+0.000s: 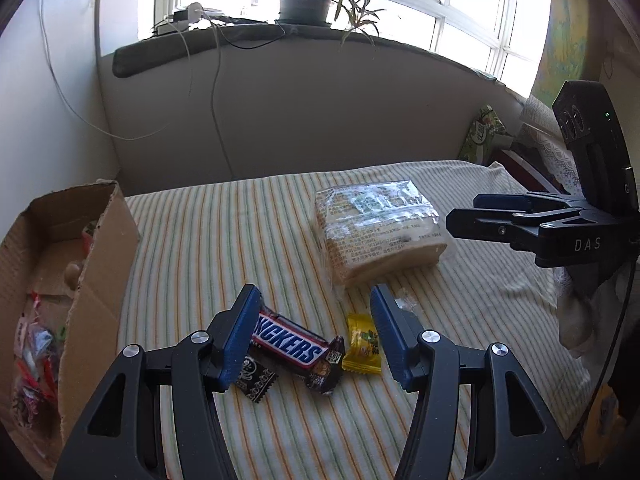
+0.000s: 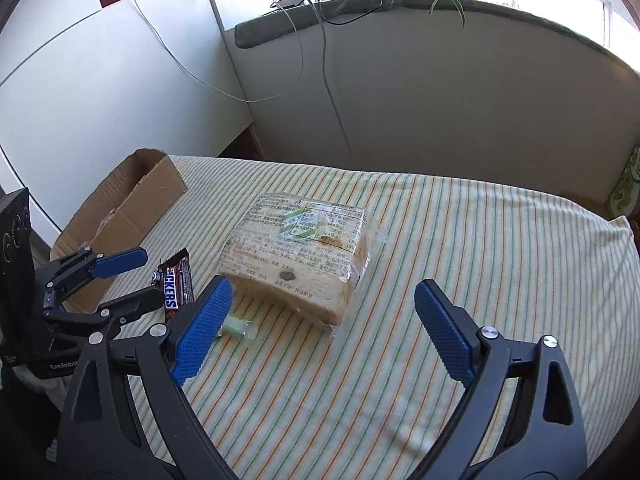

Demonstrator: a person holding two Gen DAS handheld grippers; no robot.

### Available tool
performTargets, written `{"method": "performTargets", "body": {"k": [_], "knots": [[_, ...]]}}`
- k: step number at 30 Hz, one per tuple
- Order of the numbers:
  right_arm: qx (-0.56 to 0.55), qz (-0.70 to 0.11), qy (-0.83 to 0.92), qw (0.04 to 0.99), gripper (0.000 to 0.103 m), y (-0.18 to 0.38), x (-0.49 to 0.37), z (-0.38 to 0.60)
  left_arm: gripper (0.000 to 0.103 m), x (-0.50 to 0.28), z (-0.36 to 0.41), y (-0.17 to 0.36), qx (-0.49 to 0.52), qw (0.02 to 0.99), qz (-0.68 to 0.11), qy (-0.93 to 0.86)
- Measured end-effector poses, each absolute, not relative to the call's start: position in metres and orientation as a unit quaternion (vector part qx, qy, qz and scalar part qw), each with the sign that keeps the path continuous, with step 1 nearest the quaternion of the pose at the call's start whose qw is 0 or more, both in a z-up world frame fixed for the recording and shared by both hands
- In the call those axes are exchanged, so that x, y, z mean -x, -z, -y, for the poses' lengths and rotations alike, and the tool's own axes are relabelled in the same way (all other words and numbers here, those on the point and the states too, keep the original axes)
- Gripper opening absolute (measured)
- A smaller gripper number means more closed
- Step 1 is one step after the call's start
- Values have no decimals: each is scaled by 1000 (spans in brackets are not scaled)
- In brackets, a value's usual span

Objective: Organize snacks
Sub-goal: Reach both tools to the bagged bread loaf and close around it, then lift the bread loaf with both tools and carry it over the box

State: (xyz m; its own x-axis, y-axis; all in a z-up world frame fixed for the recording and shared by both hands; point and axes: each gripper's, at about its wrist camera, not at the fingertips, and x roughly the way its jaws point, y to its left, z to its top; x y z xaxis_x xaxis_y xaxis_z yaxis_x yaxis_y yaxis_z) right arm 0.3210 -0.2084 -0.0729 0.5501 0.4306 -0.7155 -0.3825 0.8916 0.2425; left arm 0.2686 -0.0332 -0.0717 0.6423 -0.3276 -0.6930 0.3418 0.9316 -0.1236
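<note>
A Snickers bar (image 1: 289,343) lies on the striped cloth between the fingers of my open left gripper (image 1: 316,316), close to the left finger; it also shows in the right wrist view (image 2: 175,283). A small black candy (image 1: 256,381) and a yellow candy (image 1: 362,345) lie beside it. A wrapped bread loaf (image 1: 376,229) sits further back, also in the right wrist view (image 2: 302,256). My right gripper (image 2: 320,320) is open and empty, just in front of the loaf; it shows in the left wrist view (image 1: 480,216). A small pale candy (image 2: 239,327) lies by its left finger.
A cardboard box (image 1: 100,264) with several wrapped snacks stands at the table's left edge, also in the right wrist view (image 2: 132,204). A grey wall with hanging cables rises behind the table. A plant pot (image 1: 306,2) stands on the sill. A green packet (image 1: 482,136) leans at the far right.
</note>
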Motion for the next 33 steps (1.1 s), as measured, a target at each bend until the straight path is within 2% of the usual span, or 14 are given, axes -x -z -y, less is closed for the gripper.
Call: {"method": "performTargets", "body": {"k": [8,12,18,23,25,33], "knots": [[-97,-455,-251,849,94,93,-346,217,57,-311,50,88,60,872,-426,232],[-95,-461,-261,843,85,98,-349,211,57,-320,54,95,75,863,-437,242],[-103,-480,-262,831,65,108,-359,207,57,-322,57,98,72,860,-441,246],[-107,-480,-263,830,58,108,-360,207,47,-320,57,98,72,862,-438,244],[-102,-479,-263,831,54,106,-358,204,47,-318,56,93,63,866,-434,241],[-98,-464,-271,837,53,89,-352,192,47,-304,45,72,51,885,-401,231]]}}
